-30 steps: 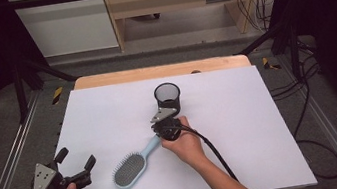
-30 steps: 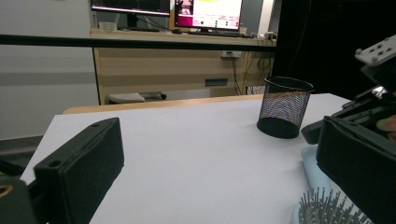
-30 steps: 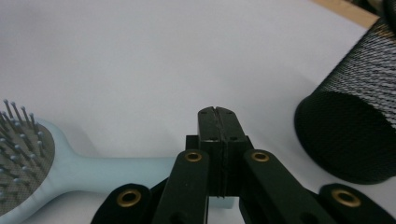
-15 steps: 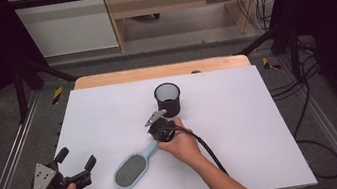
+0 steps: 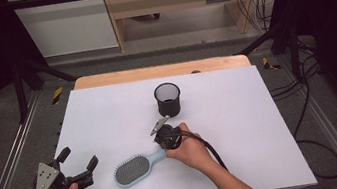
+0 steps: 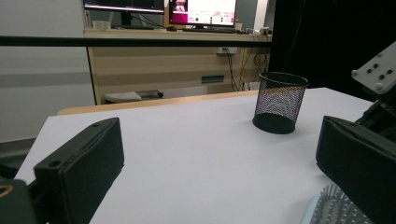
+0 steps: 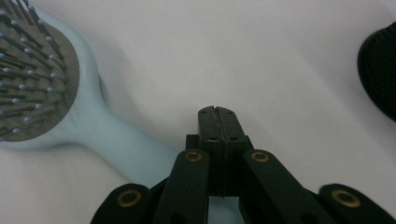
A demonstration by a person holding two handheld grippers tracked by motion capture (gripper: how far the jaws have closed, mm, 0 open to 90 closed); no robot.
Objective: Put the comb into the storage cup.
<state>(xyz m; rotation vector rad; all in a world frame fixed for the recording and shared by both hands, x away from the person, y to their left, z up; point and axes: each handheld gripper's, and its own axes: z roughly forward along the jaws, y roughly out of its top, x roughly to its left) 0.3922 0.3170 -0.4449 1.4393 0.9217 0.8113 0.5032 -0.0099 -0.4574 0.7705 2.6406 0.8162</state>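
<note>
So the light blue hairbrush [image 5: 137,168] is lying flat on the white table [image 5: 242,129], bristles up, near the front edge, head pointing toward my left side and handle angled up toward the black mesh cup [image 5: 167,99], which stands upright a bit farther back. They're near each other but not touching.

My right gripper [image 7: 217,111] is right over the handle end, and its jaws are pressed flat together with nothing between them. In the right gripper view the handle runs under the linkage rather than between the pads, so I'm not holding the brush at all. My guess is the job is getting the brush into the cup, so the step in hand is the pickup.

How I'd do it well: open the jaws wide first, come down so the pads straddle the handle across its narrow width, and grab near the neck rather than the very tip so the heavy head doesn't swing. Keep the tips just off the table so they don't skid.

Left gripper [image 5: 79,167] is sitting off at the front left corner with its jaws spread apart, empty, well clear of the brush. I'd leave it parked.
</note>
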